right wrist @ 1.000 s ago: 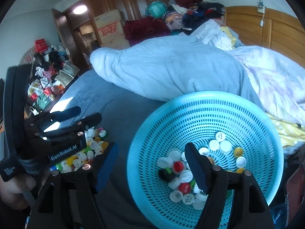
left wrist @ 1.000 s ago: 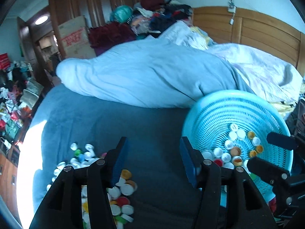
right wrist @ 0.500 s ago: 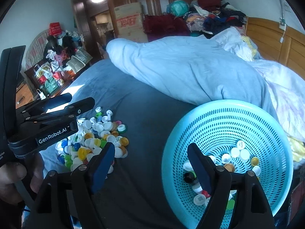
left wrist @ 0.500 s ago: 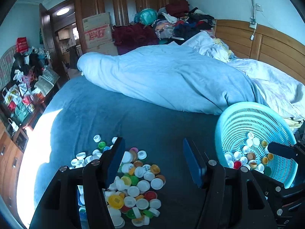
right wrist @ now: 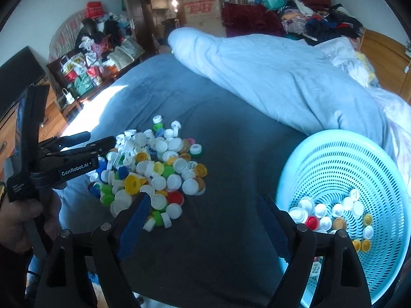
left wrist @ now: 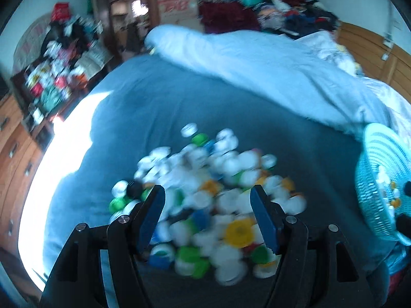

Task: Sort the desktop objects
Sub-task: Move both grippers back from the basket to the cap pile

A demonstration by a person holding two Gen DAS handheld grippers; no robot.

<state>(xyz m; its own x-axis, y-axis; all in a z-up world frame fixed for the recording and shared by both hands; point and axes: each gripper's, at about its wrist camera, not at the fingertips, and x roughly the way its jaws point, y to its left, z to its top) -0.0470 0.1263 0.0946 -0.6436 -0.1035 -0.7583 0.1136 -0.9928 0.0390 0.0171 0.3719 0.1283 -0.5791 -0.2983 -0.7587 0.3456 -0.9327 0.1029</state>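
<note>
A pile of bottle caps (right wrist: 154, 169), white, yellow, green, blue and red, lies on the dark blue bed cover. It is blurred in the left wrist view (left wrist: 213, 200). A light blue perforated basket (right wrist: 359, 179) holding several caps stands at the right, and shows at the right edge of the left wrist view (left wrist: 380, 187). My left gripper (left wrist: 208, 205) is open and empty, low over the pile; it also shows in the right wrist view (right wrist: 102, 142). My right gripper (right wrist: 203, 205) is open and empty, over bare cover between pile and basket.
A rolled pale blue duvet (right wrist: 269, 77) lies across the bed behind the pile. A cluttered wooden cabinet (right wrist: 84, 74) stands off the bed's left side. A wooden headboard (right wrist: 382, 51) and heaped clothes are at the back right.
Both grippers have swung left, away from the basket and toward the cap pile. The left gripper has come close over the pile. Both stay open.
</note>
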